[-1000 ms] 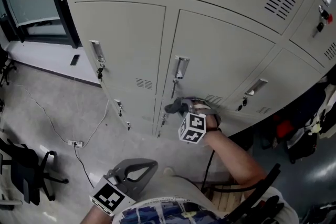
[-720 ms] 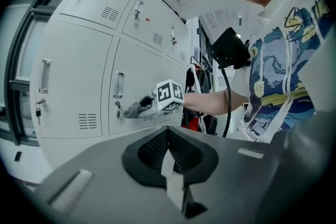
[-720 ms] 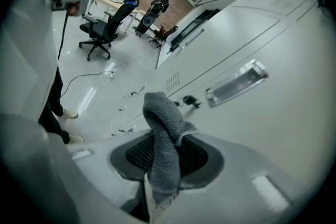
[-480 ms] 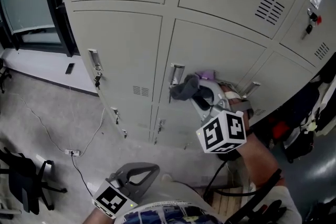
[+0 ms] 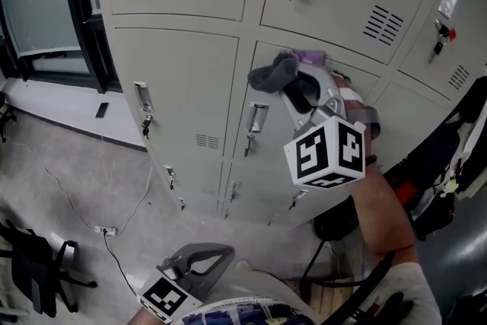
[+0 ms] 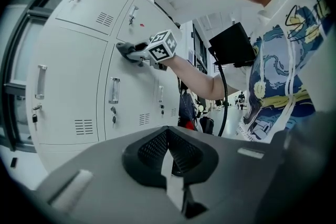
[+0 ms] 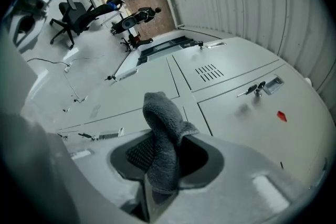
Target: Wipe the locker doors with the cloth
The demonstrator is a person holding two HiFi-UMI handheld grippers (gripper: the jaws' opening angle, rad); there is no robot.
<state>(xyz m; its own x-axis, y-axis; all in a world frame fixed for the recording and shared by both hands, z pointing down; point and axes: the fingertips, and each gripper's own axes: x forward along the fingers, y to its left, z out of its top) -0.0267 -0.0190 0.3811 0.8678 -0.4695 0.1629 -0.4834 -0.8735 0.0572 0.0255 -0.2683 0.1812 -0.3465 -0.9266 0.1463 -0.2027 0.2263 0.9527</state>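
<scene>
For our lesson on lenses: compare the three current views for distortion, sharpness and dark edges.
Head view: sharp, locker doors bowing mildly. Left gripper view: strong fisheye, black rounded corners, a mosaic patch at top, the near left claw soft and shadowed. Right gripper view: same fisheye and dark rim; the cloth in the right claw is crisp, door edges curving.

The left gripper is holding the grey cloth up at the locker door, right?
Not the left: the right gripper holds the grey cloth at the locker door. The right gripper view shows its jaws shut on it.
</scene>
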